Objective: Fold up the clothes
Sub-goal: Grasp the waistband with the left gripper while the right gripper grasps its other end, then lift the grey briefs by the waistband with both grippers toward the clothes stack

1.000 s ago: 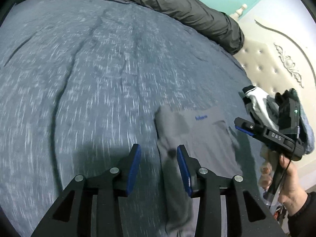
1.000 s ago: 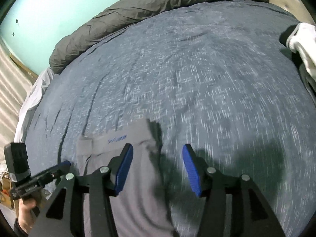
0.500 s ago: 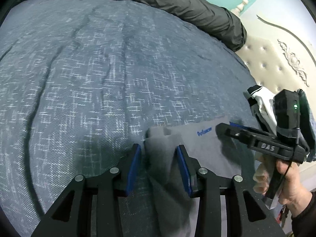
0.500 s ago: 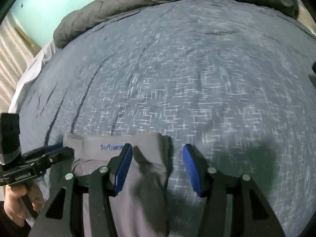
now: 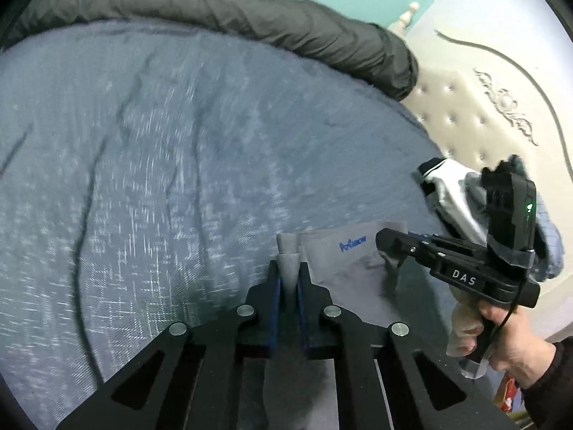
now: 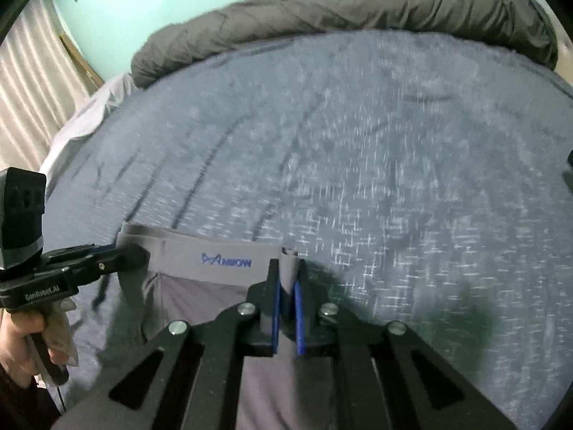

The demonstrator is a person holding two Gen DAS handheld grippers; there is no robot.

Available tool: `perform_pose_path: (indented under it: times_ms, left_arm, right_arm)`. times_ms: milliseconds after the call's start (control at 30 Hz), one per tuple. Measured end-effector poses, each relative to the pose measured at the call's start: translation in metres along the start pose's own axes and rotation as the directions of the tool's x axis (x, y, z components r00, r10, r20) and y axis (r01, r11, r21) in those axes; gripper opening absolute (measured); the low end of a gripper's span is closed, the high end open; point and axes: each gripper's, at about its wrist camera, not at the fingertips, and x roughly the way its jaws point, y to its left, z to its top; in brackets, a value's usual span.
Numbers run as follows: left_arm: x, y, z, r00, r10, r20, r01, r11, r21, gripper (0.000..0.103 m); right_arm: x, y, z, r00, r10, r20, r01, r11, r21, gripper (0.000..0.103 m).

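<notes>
My left tool (image 5: 287,283) and right tool (image 6: 286,288) are each clamped on an end of the grey garment's (image 6: 200,286) waistband, which lies on the blue bed (image 6: 358,161). It looks light, soft and limp, so I judge the firmer waistband corners the best hold. Beyond lies a rolled dark duvet (image 6: 358,10).

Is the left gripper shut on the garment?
Yes, the left gripper is closing on the grey garment: its waistband corner is bunched between the blue pads, fabric poking past the tips.
</notes>
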Motion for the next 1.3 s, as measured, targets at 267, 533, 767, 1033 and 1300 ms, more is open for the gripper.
perform_pose_path:
  times_ms: [267, 533, 767, 1033, 1300]
  left_arm:
    - [-0.069, -0.061, 0.016, 0.997, -0.011, 0.083, 0.004, 0.996, 0.092, 0.008]
    - [-0.137, -0.132, 0.03, 0.986, -0.021, 0.166, -0.012, 0.981, 0.196, 0.008]
    - [-0.194, -0.202, 0.044, 0.969, -0.055, 0.242, -0.018, 0.957, 0.289, 0.008]
    - [-0.239, -0.278, 0.045, 0.956, -0.121, 0.268, 0.014, 0.929, 0.37, 0.008]
    - [-0.253, -0.352, 0.029, 0.95, -0.193, 0.245, 0.067, 0.893, 0.444, 0.008]
  right_arm:
    - [-0.09, 0.012, 0.015, 0.987, 0.02, 0.157, -0.016, 1.0, -0.023, 0.006]
    - [-0.182, 0.025, 0.027, 0.956, 0.016, 0.293, -0.002, 0.999, -0.051, 0.005]
    - [-0.27, 0.031, 0.035, 0.915, 0.002, 0.404, 0.029, 0.997, -0.07, 0.005]
    - [-0.361, 0.031, 0.028, 0.872, -0.024, 0.488, 0.076, 0.993, -0.087, 0.005]
    - [-0.432, 0.009, 0.0, 0.842, -0.073, 0.535, 0.134, 0.988, -0.077, 0.005]
